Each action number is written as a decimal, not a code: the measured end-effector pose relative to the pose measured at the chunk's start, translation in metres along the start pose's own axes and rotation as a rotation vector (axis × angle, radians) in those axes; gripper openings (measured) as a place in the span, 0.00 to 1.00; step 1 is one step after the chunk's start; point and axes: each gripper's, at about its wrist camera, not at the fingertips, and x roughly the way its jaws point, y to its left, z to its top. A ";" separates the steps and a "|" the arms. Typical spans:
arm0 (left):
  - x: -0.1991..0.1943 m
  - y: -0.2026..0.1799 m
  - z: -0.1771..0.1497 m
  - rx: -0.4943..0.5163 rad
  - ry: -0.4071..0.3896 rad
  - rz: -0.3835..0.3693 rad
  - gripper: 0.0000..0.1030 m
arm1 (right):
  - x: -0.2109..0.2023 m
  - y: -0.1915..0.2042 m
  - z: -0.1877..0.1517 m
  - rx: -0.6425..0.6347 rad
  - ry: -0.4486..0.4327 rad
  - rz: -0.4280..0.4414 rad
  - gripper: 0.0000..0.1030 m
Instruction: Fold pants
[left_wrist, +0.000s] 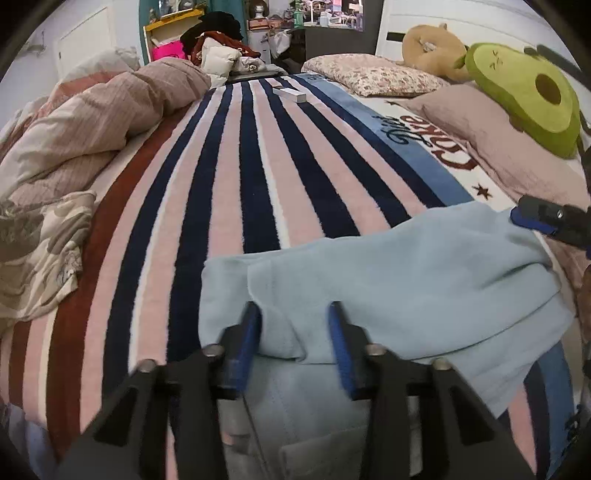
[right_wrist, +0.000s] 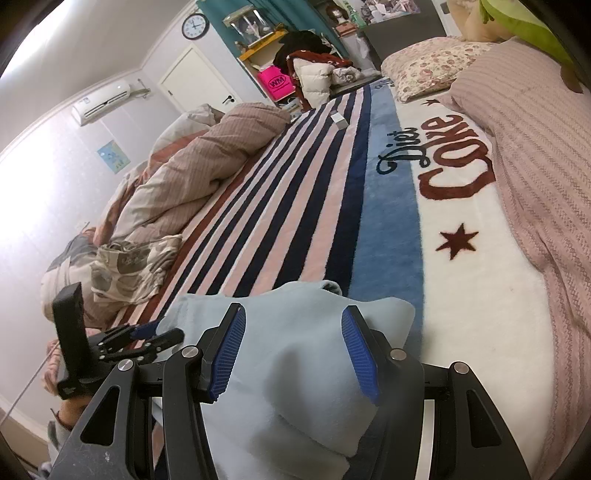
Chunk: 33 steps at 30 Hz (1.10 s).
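Light blue pants (left_wrist: 406, 266) lie partly folded on the striped blanket (left_wrist: 229, 177) at the near edge of the bed. My left gripper (left_wrist: 293, 314) is open, its blue pads on either side of a fold of the fabric. In the right wrist view the pants (right_wrist: 295, 369) bulge up between the pads of my right gripper (right_wrist: 293, 317), which is open wide around the cloth. The right gripper also shows at the right edge of the left wrist view (left_wrist: 543, 219). The left gripper shows low left in the right wrist view (right_wrist: 147, 334).
A crumpled duvet (left_wrist: 99, 122) and patterned cloth (left_wrist: 40, 251) lie on the bed's left side. Pillows (left_wrist: 373, 75), an avocado plush (left_wrist: 524, 96) and a pink throw (right_wrist: 535, 147) lie on the right. A small white box (left_wrist: 290, 93) sits far up the blanket.
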 end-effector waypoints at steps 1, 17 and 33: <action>0.001 -0.001 0.000 0.006 0.003 0.003 0.15 | 0.000 0.000 0.000 0.001 0.000 0.001 0.49; -0.048 0.015 0.005 -0.034 -0.091 0.004 0.00 | -0.004 -0.002 0.002 0.025 -0.014 0.011 0.49; -0.093 0.038 -0.017 -0.119 -0.100 -0.064 0.00 | -0.007 -0.004 0.004 0.035 -0.022 0.012 0.49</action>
